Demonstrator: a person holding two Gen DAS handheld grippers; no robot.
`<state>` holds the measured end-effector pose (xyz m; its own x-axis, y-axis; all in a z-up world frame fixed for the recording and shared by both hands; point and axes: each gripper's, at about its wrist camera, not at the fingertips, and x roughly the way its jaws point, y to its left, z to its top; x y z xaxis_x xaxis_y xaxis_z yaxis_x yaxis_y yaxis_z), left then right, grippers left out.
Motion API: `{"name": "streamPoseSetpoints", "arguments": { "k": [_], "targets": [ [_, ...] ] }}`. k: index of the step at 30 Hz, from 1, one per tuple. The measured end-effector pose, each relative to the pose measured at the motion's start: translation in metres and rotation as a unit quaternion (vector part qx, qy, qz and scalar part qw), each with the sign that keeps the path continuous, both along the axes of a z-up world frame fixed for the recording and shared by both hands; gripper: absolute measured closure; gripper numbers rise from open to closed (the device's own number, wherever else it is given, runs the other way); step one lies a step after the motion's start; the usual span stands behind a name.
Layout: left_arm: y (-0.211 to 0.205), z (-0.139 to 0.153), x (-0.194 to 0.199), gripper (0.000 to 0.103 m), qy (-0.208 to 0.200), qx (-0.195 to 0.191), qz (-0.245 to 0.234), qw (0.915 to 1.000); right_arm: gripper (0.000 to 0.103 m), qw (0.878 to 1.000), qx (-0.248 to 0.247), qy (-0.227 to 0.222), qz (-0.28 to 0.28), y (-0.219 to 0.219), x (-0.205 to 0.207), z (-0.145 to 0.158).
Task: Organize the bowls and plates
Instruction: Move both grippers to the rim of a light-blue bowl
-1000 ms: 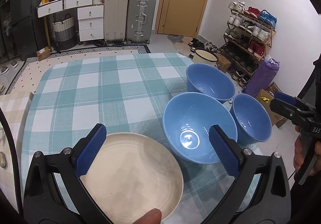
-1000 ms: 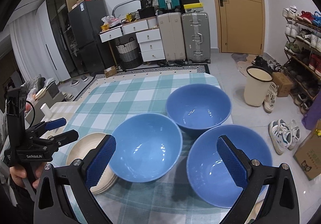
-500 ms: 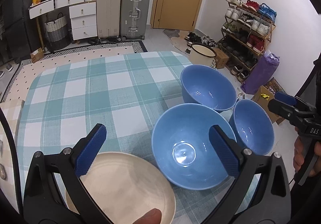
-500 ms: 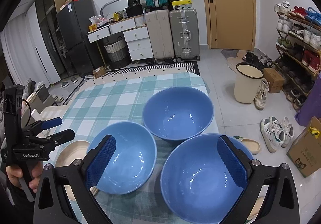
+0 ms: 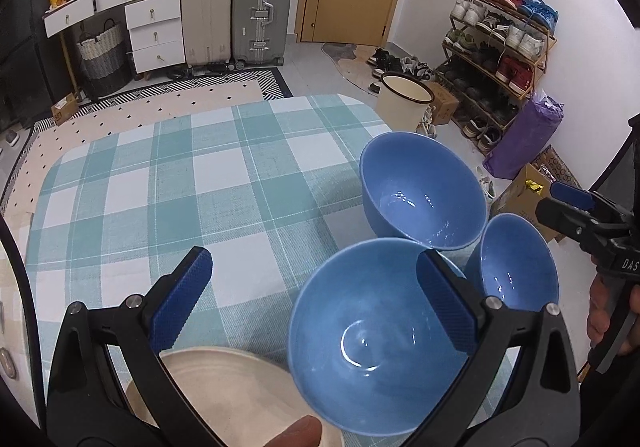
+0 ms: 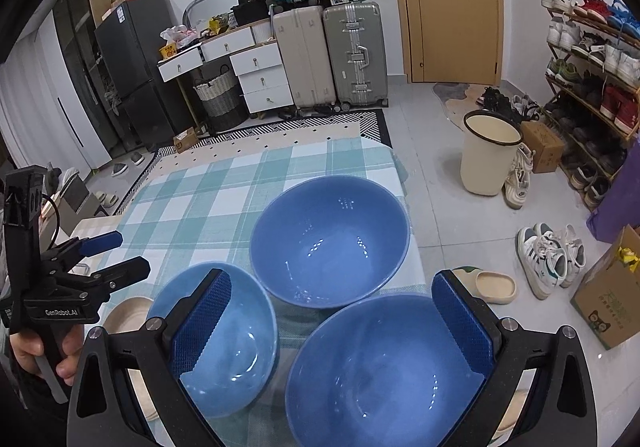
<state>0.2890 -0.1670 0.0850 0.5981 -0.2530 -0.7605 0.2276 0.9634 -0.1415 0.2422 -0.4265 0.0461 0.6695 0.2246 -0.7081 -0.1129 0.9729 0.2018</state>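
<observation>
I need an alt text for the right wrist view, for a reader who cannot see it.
The open right gripper hovers over three blue bowls clustered on a green checked tablecloth. At left, a hand holds the open left gripper above cream plates; suitcases and a door stand behind.

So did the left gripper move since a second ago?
Yes. The left gripper slid right: the cream plate sits lower left now, and its right finger overlaps the nearest blue bowl.

Black tongs [image 5: 316, 303], blue textured pads [image 5: 182, 303], silver screws
</observation>
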Motion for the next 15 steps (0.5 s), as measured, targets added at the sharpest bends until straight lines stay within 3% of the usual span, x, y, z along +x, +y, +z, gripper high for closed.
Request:
{"name": "streamPoseSetpoints", "arguments": {
  "k": [15],
  "targets": [
    [-0.036, -0.031, 0.058, 0.001, 0.037, 0.012, -0.011, 0.9992, 0.001, 0.999, 0.004, 0.037, -0.006, -0.018, 0.042, -0.027]
  ]
}}
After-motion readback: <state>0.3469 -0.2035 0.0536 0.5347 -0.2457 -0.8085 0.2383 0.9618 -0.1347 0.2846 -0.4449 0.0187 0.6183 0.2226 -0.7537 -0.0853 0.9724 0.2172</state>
